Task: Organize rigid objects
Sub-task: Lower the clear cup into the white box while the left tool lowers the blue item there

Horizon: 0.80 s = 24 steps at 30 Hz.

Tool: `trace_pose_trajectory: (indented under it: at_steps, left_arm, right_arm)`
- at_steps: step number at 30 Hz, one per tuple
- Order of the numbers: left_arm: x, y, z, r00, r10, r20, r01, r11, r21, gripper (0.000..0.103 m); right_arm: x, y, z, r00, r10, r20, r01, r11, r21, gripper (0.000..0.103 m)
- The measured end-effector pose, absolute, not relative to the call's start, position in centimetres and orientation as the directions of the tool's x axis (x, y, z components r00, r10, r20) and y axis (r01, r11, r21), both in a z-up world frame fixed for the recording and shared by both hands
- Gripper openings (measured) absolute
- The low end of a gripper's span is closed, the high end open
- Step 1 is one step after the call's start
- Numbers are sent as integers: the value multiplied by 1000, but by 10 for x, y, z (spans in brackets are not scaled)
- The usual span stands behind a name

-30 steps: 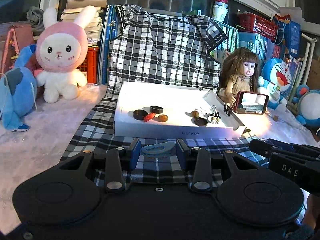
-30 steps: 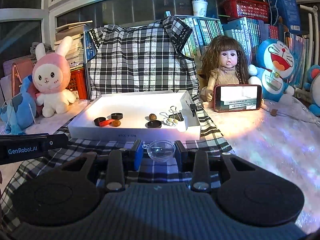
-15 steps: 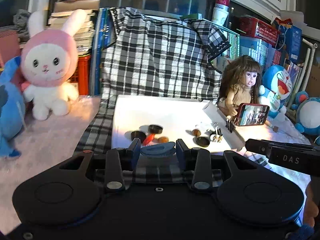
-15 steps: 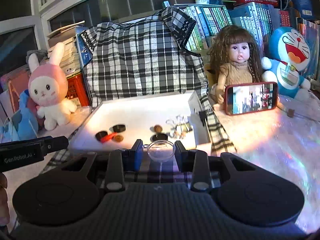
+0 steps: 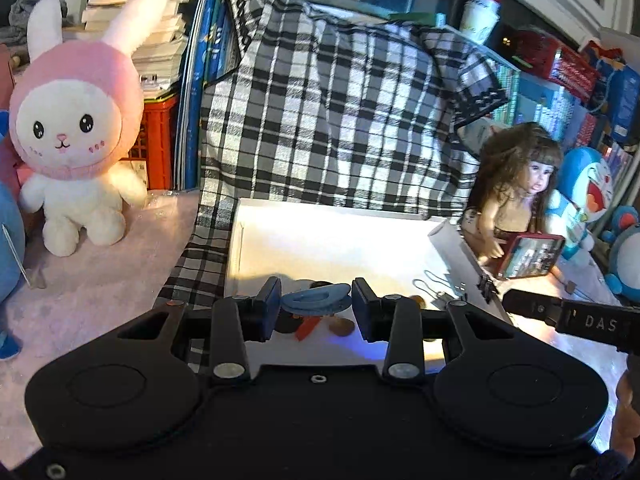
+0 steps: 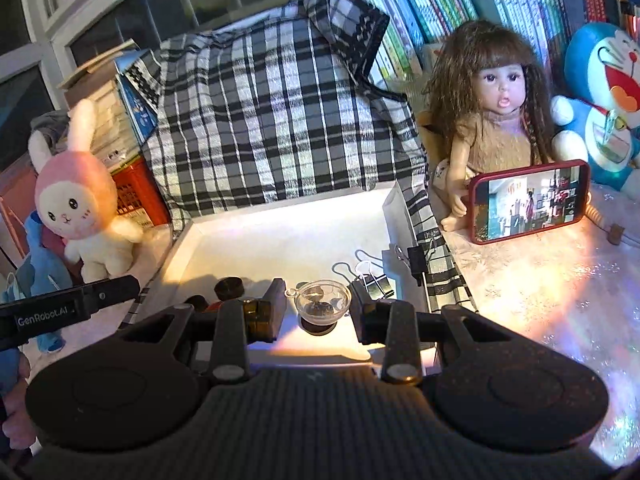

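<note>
My left gripper (image 5: 316, 306) is shut on a flat blue oval piece (image 5: 316, 300) and holds it over the near part of the white tray (image 5: 336, 236). My right gripper (image 6: 318, 304) is shut on a small clear glass dish (image 6: 323, 300) above the tray (image 6: 280, 236). Below them in the tray lie dark round caps (image 6: 229, 287), a red piece (image 5: 307, 328), brown nuts (image 5: 341, 326) and black binder clips (image 6: 376, 282). The grippers hide some of these small items.
The tray sits on a checked cloth (image 5: 320, 120). A pink rabbit plush (image 5: 76, 136) stands to the left. A doll (image 6: 496, 120) holds a red phone (image 6: 528, 200) on the right, beside a blue cat plush (image 6: 604, 92). Books fill the back.
Both grippers have moved forward and now hang over the tray, each still holding its object. The tray looks closer and larger in both views.
</note>
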<state>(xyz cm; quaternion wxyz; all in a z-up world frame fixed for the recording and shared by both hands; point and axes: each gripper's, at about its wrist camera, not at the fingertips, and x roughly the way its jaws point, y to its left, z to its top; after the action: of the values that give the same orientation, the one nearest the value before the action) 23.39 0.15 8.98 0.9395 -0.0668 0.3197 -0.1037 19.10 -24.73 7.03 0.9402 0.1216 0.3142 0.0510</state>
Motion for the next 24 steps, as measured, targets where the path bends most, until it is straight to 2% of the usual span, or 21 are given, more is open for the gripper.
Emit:
trace_pose_trajectory:
  at_steps: [12, 24]
  left_arm:
    - [282, -5, 54, 750, -175, -638, 77, 981, -178, 37]
    - [320, -9, 29, 756, -104, -646, 36, 993, -117, 37]
  right_arm:
    - [236, -242, 51, 758, 168, -631, 6, 965, 263, 39]
    - [281, -232, 24, 740, 144, -657, 15, 973, 231, 39]
